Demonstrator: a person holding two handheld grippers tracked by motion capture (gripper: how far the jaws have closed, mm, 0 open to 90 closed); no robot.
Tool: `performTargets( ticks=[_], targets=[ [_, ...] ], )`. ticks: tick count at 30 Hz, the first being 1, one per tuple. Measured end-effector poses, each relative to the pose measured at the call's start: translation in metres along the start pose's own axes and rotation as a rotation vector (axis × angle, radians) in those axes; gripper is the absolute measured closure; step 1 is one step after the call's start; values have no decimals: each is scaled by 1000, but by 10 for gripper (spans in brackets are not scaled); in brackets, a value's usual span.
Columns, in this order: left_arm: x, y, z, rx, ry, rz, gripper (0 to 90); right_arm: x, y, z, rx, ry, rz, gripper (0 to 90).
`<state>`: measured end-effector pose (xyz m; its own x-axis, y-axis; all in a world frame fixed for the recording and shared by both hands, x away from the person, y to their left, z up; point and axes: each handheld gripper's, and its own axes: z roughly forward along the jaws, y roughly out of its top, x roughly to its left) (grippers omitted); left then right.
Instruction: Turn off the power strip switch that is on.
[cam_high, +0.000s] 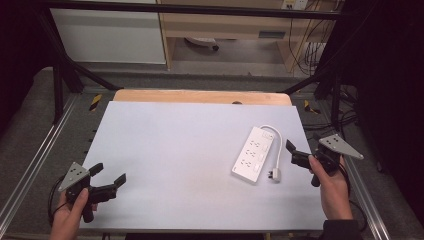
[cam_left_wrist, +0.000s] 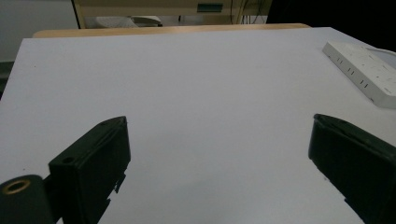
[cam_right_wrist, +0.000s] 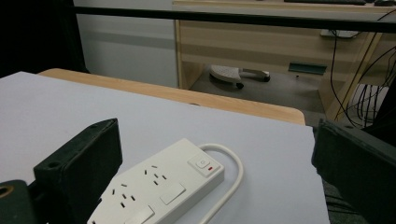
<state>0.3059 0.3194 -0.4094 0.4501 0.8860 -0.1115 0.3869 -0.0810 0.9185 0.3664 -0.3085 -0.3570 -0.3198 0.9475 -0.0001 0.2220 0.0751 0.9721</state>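
Observation:
A white power strip (cam_high: 253, 153) lies on the pale table top (cam_high: 170, 140) toward the right, its sockets facing up. Its white cable (cam_high: 278, 142) loops round the right side down to the plug (cam_high: 274, 174). My right gripper (cam_high: 296, 154) is held just right of the strip, open, jaws pointing left toward it. In the right gripper view the strip (cam_right_wrist: 159, 186) and its switch (cam_right_wrist: 202, 163) lie between and beyond the open jaws (cam_right_wrist: 215, 154). My left gripper (cam_high: 108, 173) hovers at the table's front left corner, open and empty. In the left gripper view (cam_left_wrist: 219, 154) the strip (cam_left_wrist: 364, 70) shows far right.
A wooden edge (cam_high: 200, 96) runs along the table's far side. Metal rails (cam_high: 35, 160) and a black frame (cam_high: 200, 9) border the table. Beyond stand a wooden desk (cam_high: 225, 25) and hanging cables (cam_high: 312, 45).

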Motion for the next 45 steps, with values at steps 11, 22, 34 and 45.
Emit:
performTargets(
  ticks=[11,22,34,45],
  targets=[
    [0,0,0,2,0,-1,55,-6,-16,-13,-4,-6,12,26],
    [0,0,1,3,0,1,56,-8,-32,-19,12,4,30,28],
    [0,-1,1,5,0,6,56,-11,-54,-22,48,13,51,28],
    [-1,-1,1,11,1,8,56,-11,-75,-21,99,29,57,23]
  ],
)
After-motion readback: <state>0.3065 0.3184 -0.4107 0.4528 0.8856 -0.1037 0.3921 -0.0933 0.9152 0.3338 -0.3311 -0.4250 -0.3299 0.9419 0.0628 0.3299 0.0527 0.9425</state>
